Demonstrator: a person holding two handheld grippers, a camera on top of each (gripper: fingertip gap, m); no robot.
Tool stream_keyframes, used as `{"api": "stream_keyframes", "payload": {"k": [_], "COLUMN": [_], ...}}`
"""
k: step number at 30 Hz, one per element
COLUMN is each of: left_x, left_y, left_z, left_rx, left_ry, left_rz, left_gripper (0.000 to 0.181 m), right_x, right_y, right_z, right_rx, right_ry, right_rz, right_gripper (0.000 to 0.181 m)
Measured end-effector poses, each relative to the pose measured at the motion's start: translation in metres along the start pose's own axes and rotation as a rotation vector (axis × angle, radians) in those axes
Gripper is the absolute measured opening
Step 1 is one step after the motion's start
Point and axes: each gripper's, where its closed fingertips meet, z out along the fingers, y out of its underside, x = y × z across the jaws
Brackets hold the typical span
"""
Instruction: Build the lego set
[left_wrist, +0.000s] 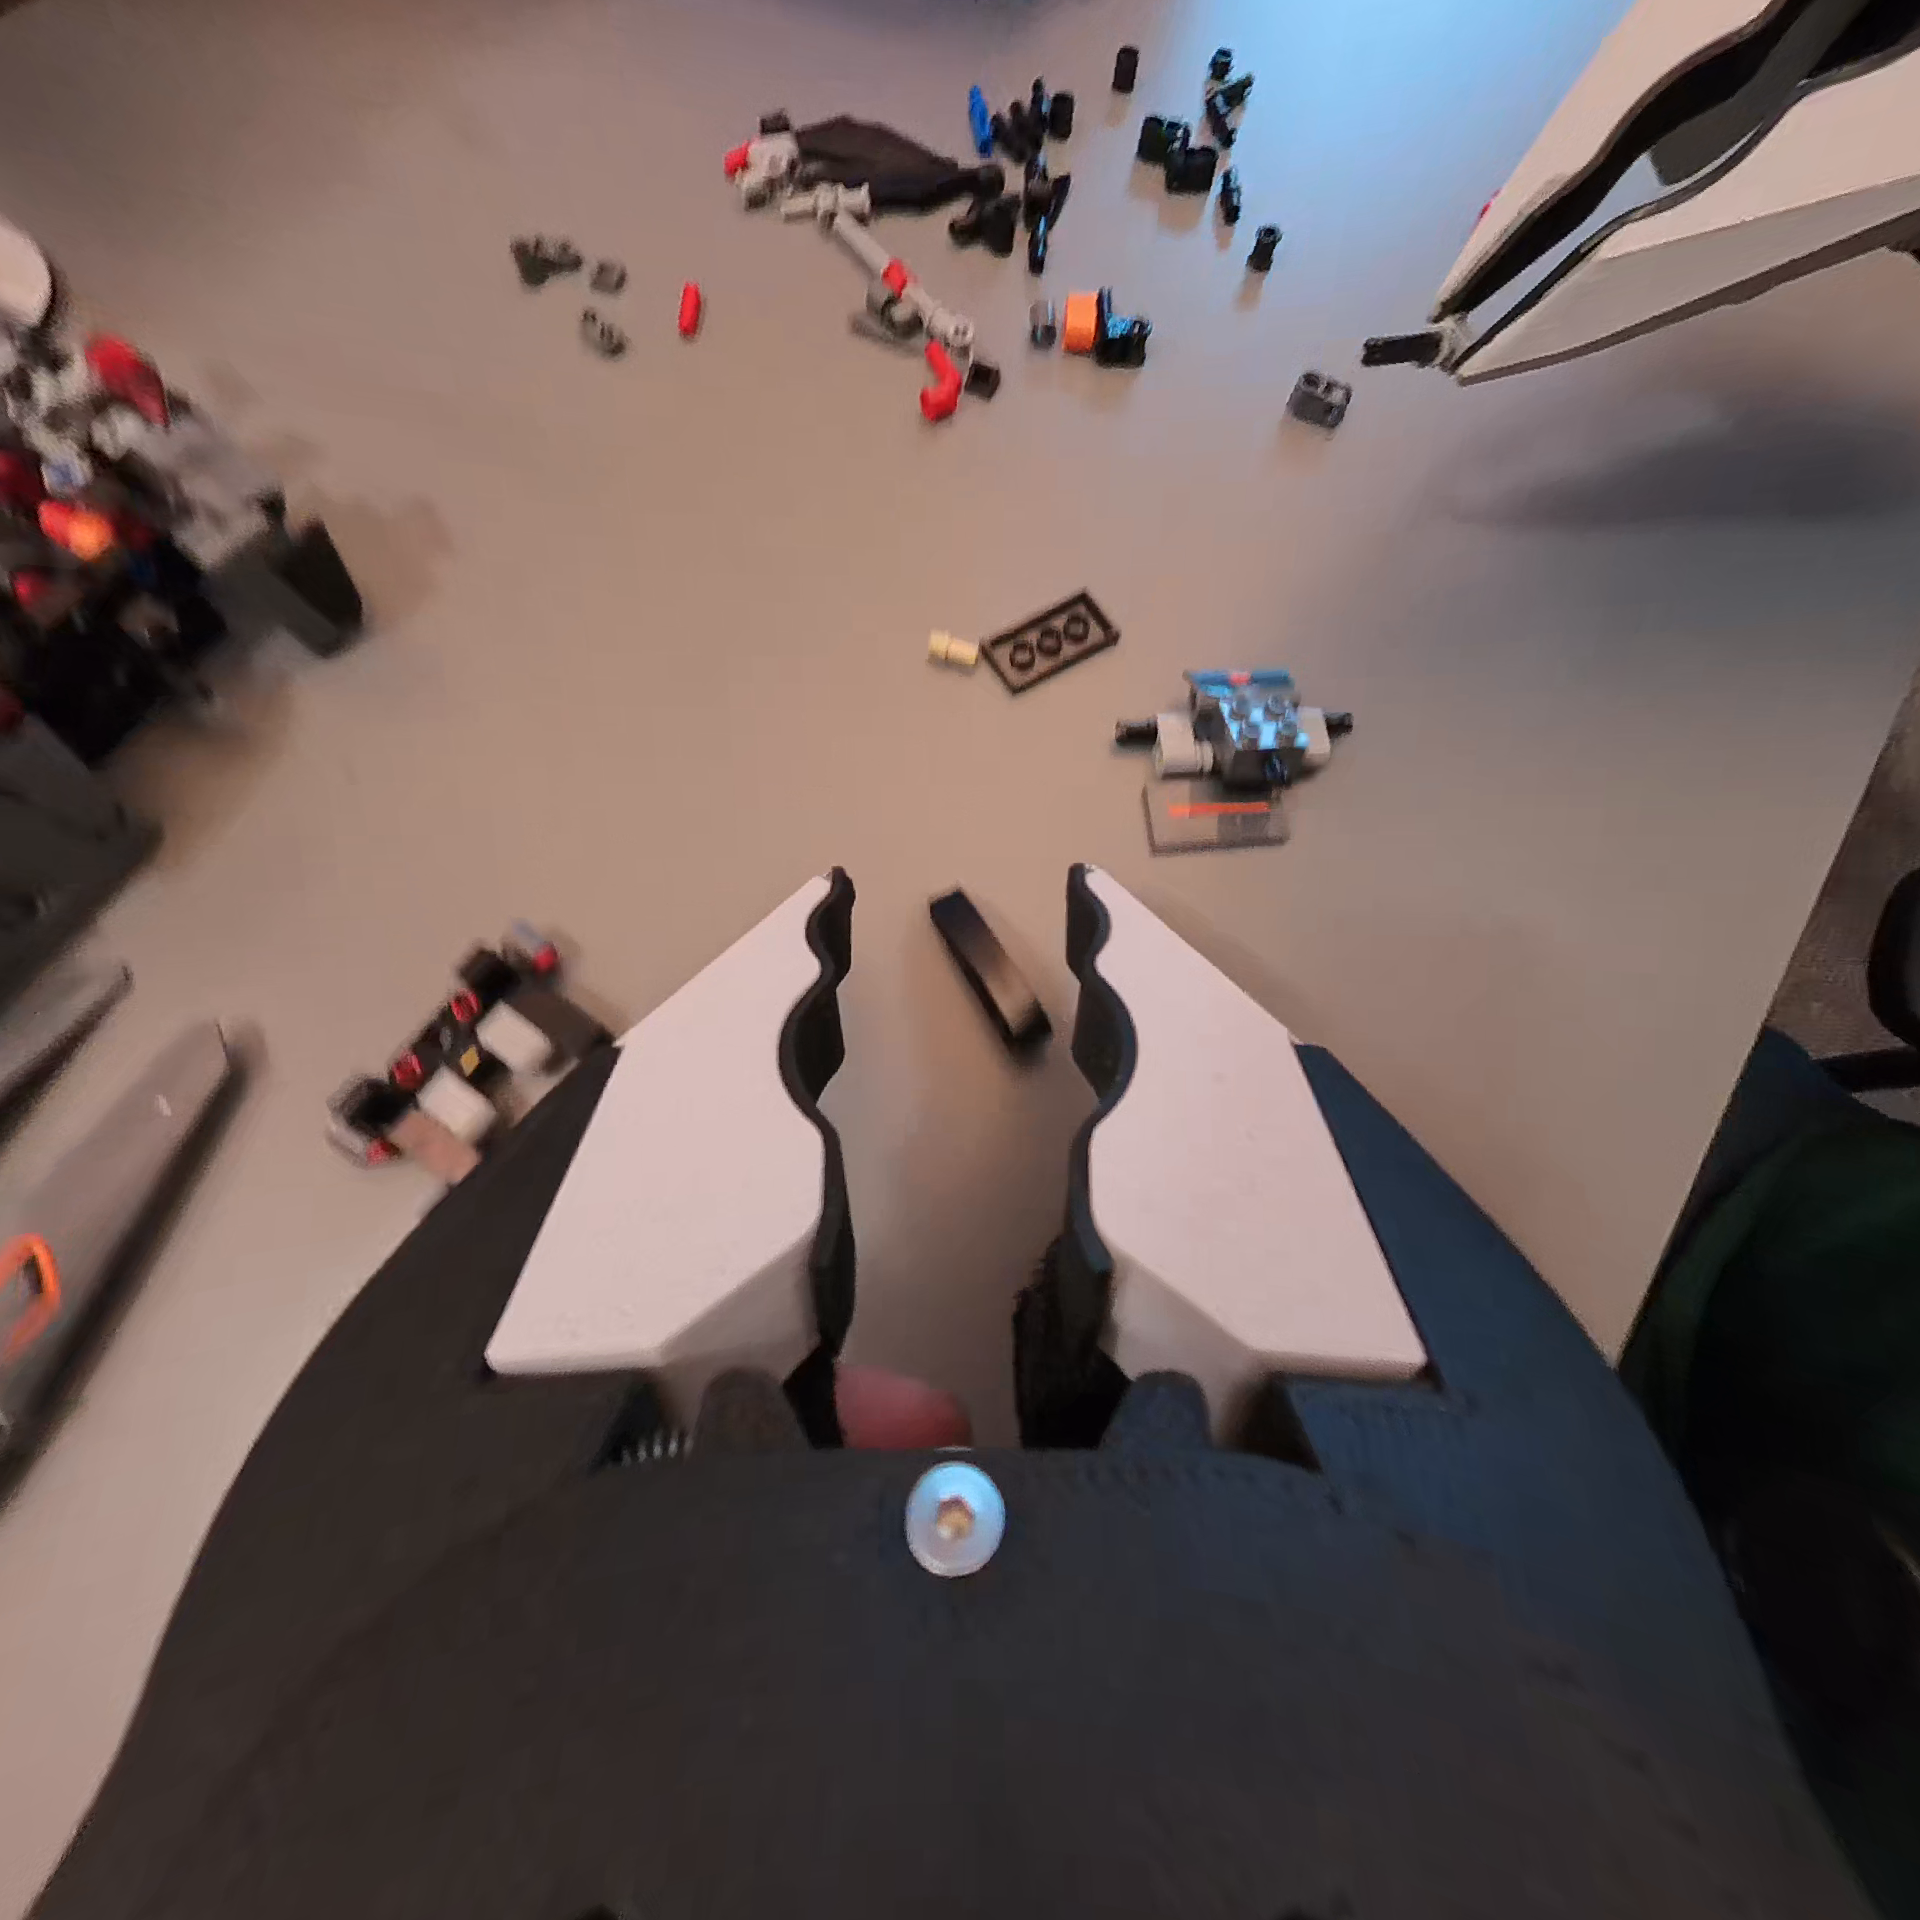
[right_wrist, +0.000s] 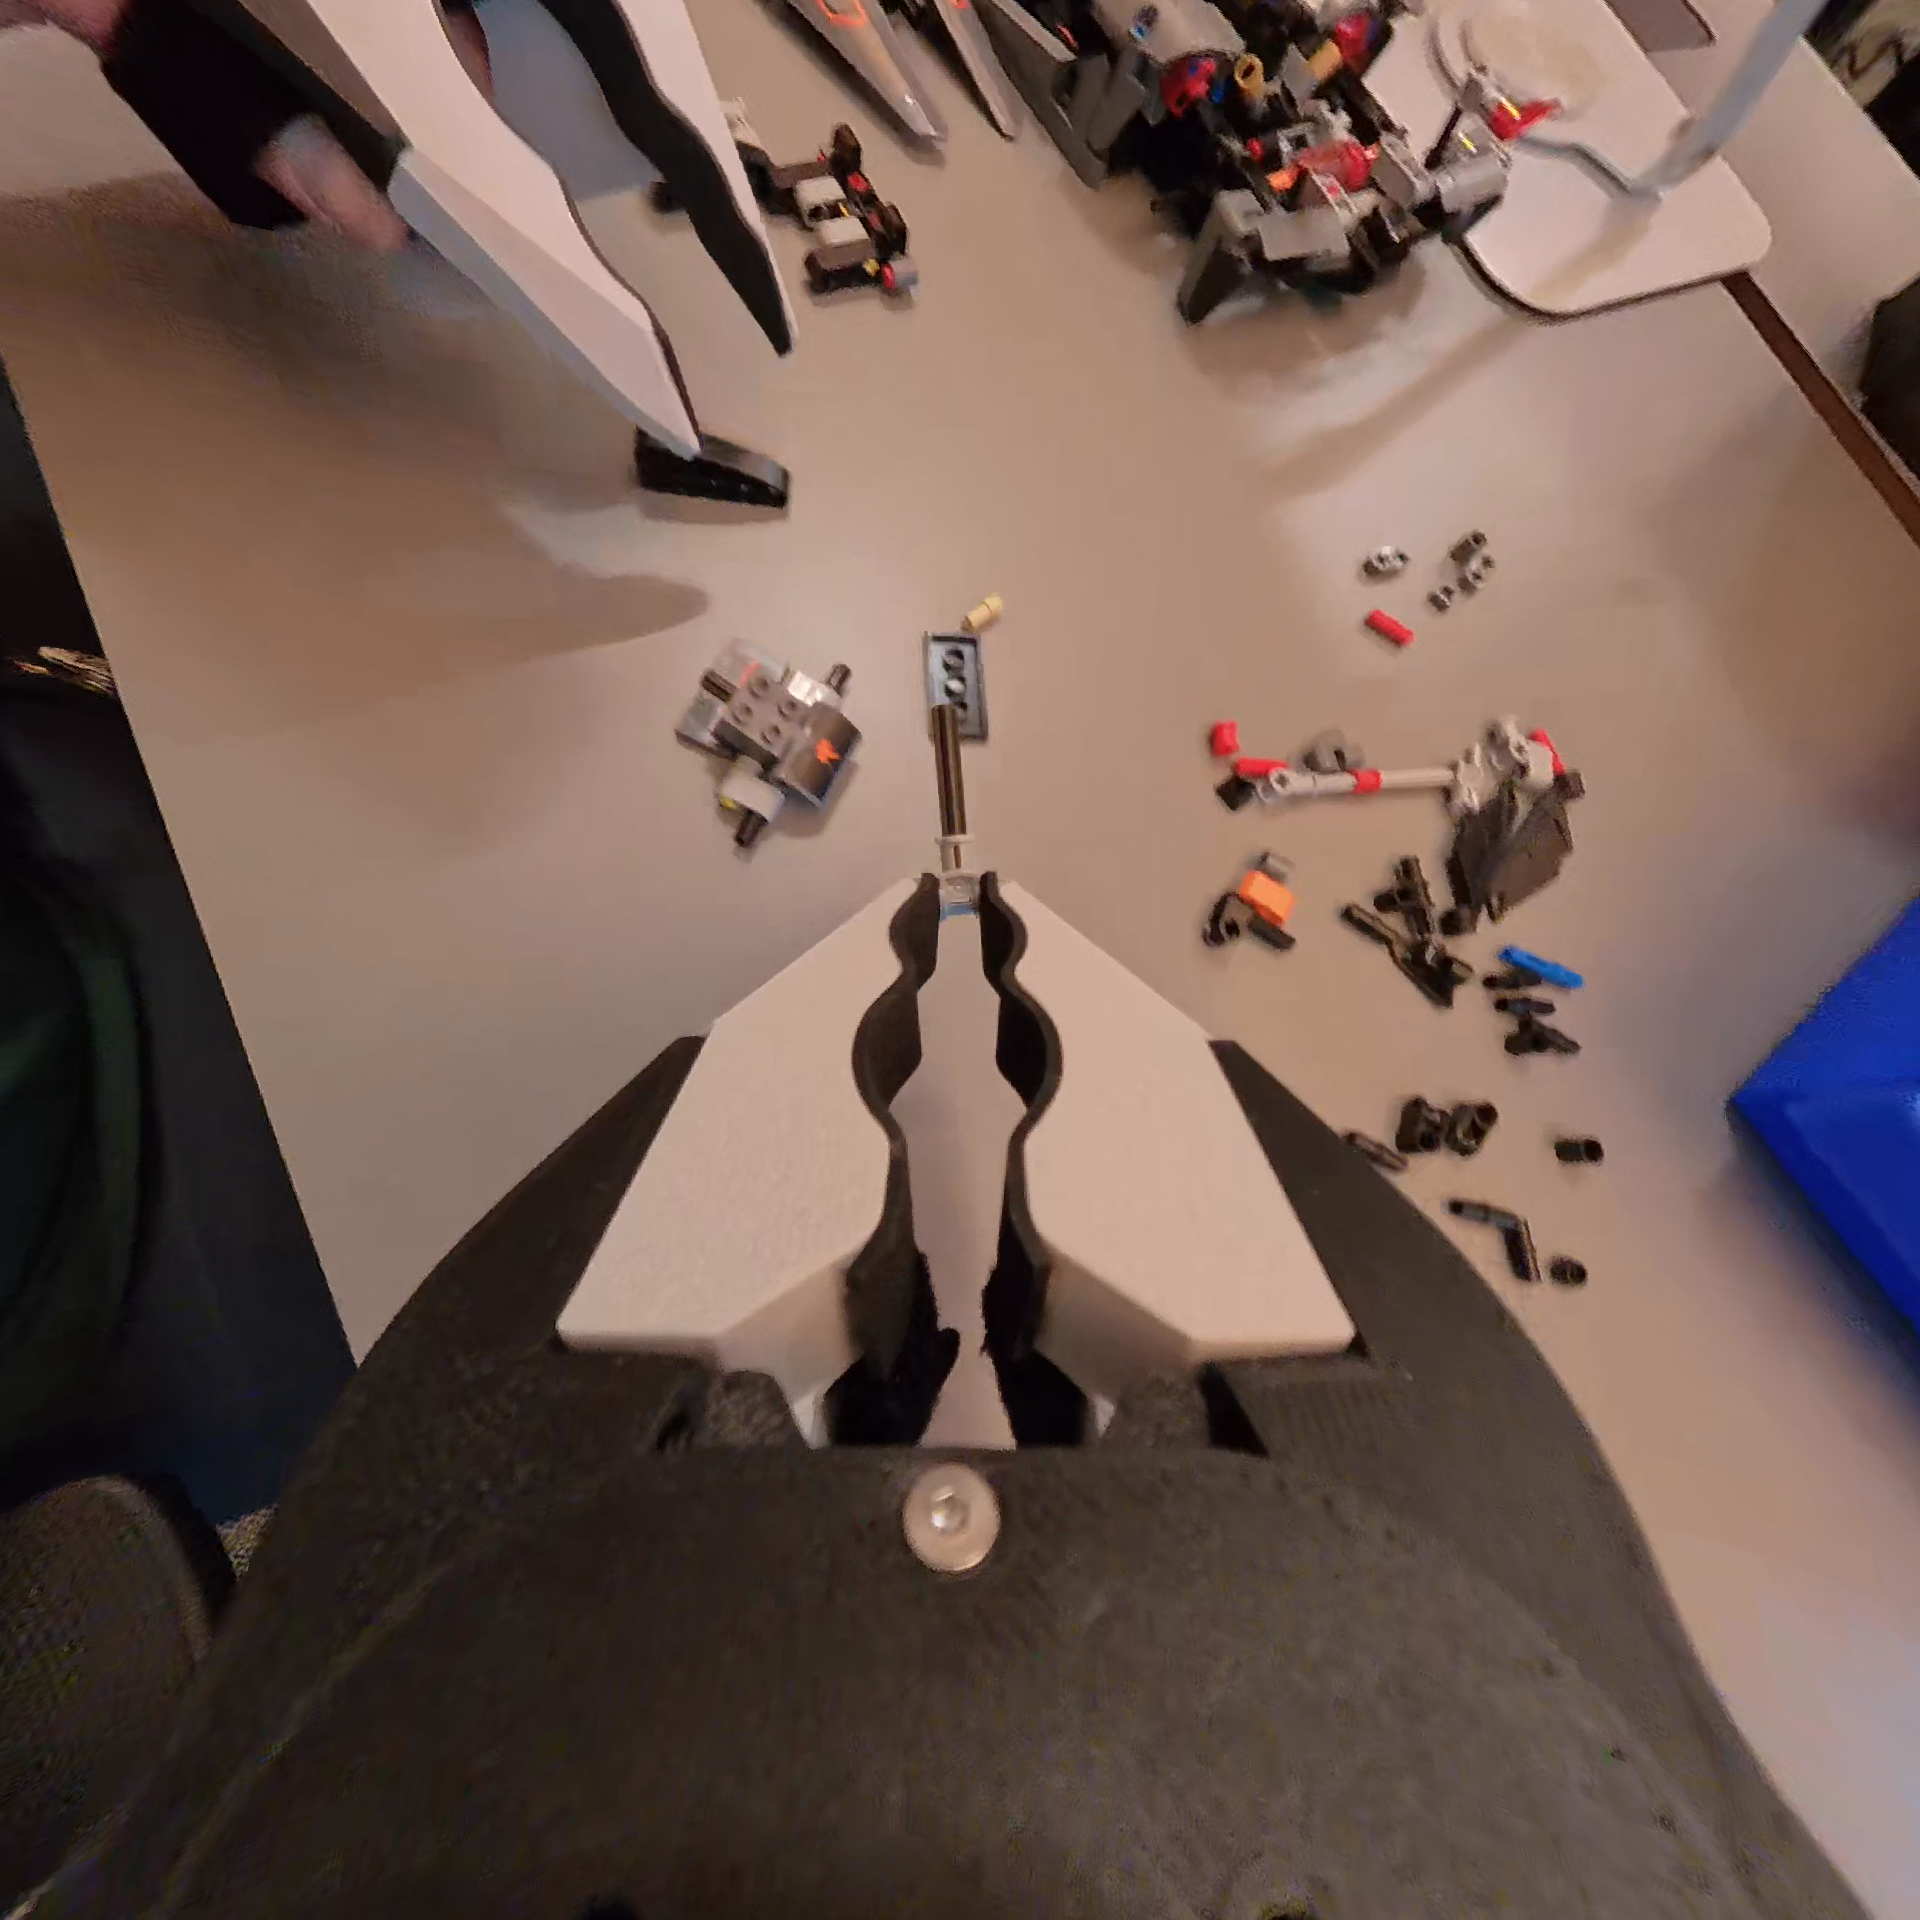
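Note:
My left gripper (left_wrist: 961, 894) is open, low over the table (left_wrist: 644, 644). A black curved slope brick (left_wrist: 987, 971) lies on the table between its fingers, nearer the right one. In the right wrist view the same brick (right_wrist: 717, 480) lies just under the left gripper's (right_wrist: 732, 400) tips. My right gripper (right_wrist: 956, 888) is shut on a thin black rod piece with a light grey end (right_wrist: 951, 790), which sticks out forward over a black plate with three holes (right_wrist: 956, 681). In the left wrist view the right gripper (left_wrist: 1444, 332) holds that rod (left_wrist: 1397, 348) at the upper right.
A tan pin (left_wrist: 953, 649) and the black plate (left_wrist: 1049, 649) lie mid-table beside a grey sub-assembly (left_wrist: 1236, 727). Loose black, red and grey parts (left_wrist: 987, 187) lie at the back. A large model (left_wrist: 104, 520) and a small sub-assembly (left_wrist: 468, 1060) sit left. A blue box (right_wrist: 1839, 1101) sits right. Left tips to right tips: about 15 cm. It is some 8 cm from my left tips to the tan pin (left_wrist: 953, 649). My right wrist view (right_wrist: 985, 609) looks at it from another angle.

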Motion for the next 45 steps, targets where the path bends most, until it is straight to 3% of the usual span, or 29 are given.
{"api": "stream_keyframes", "payload": {"k": [16,24,34,45], "left_x": [-0.038,-0.032,-0.018,-0.027], "left_y": [-0.063,-0.083,-0.092,-0.08], "left_z": [0.039,0.067,0.087,0.07], "left_rx": [-0.053,-0.072,-0.112,-0.125], "left_ry": [-0.034,0.019,0.061,0.049], "left_rz": [0.169,0.263,0.376,0.333], "left_gripper": [0.03,0.028,0.029,0.027], "right_x": [0.044,0.046,0.048,0.048], "right_y": [0.043,0.058,0.076,0.085], "right_z": [-0.032,-0.034,-0.034,-0.029], "right_rx": [0.015,0.029,0.031,0.025], "right_ry": [0.112,0.116,0.115,0.096], "right_rz": [0.109,0.145,0.196,0.22], "right_gripper": [0.006,0.006,0.006,0.006]}}
